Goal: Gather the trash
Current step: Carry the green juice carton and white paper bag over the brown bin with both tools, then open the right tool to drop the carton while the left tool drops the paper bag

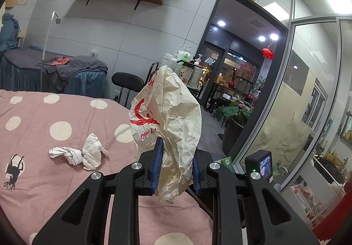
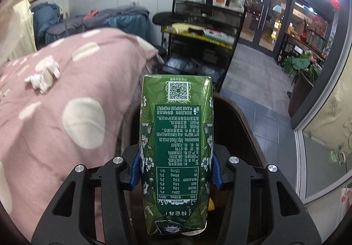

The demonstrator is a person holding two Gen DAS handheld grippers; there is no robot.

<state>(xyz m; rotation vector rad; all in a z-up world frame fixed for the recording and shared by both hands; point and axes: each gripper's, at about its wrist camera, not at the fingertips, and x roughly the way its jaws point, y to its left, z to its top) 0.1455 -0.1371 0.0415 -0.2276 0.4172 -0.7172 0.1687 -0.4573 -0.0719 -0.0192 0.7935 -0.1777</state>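
Holding trash in both hands is the job right now. The left gripper has its fingers clenched on a crumpled paper bag, white with red print. The bag sticks up tall past the fingers and hangs a little below them too. The right gripper has its fingers grasping a green carton by its two sides. The carton points out over a dark bin, which looks open at the top, with something yellow down inside.

The step in hand looks like dropping the carton in the bin. To do it well, keep the carton over the middle of the hole, away from the rim, and only then let go. The paper bag can go in after.

More trash waits on the bed. Two tissue wads lie on the pink spotted cover, at about 9 o'clock from the left gripper, well apart from it.

The bed's edge is just beside the bin, at about 10 o'clock from the carton. A black cart with bottles stands past the bin at 12 o'clock. A glass wall is at 3 o'clock. The floor toward 1 o'clock is open, so there is room to swing that way. The tall bag could brush things, so move it slowly.
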